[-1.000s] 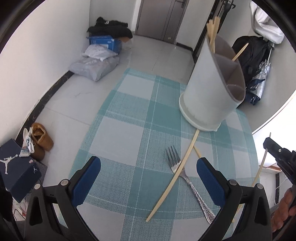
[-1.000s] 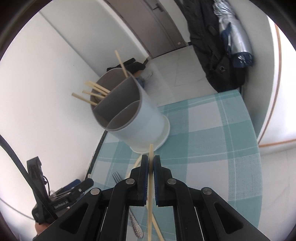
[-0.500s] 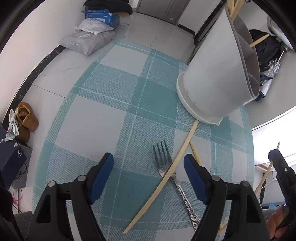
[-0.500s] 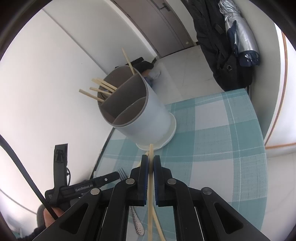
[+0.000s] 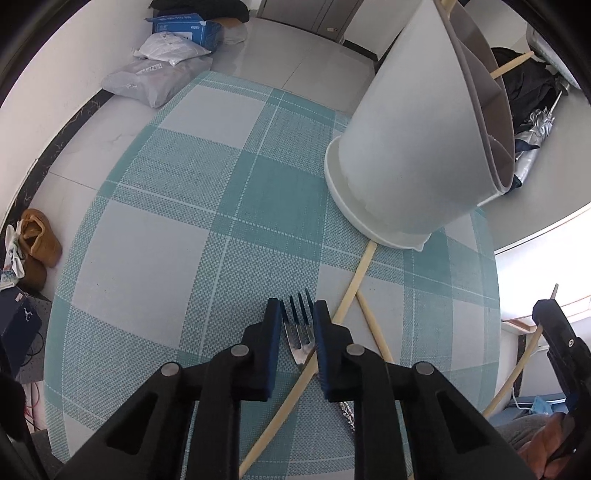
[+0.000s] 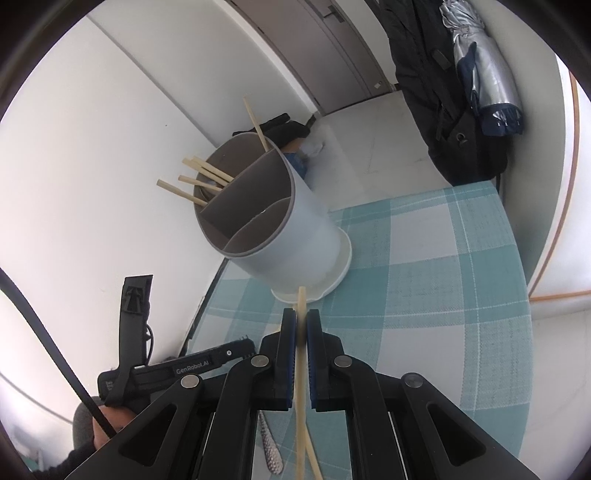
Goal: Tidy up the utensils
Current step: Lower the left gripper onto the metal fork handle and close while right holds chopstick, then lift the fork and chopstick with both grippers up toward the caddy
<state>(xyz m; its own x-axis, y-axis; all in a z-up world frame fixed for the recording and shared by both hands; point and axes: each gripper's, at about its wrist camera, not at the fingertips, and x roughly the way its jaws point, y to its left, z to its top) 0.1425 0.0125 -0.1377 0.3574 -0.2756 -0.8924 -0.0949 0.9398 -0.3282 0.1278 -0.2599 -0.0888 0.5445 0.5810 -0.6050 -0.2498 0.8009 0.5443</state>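
Observation:
A silver fork lies on the teal checked tablecloth. My left gripper points down at it, and its jaws are closing with the blue pads against either side of the fork's head. Two loose chopsticks cross just right of the fork, and one runs under the right pad. A grey divided utensil holder stands beyond them and holds several chopsticks. My right gripper hangs above the cloth, shut on one chopstick that points toward the holder.
The round table's edge curves close on the left and right. On the floor below are brown shoes, plastic bags and a blue box. A dark jacket and a silver umbrella hang at the far right.
My left gripper came down over the fork, and its jaws went from wide open to tight about the fork's head. The right gripper kept still with its chopstick.

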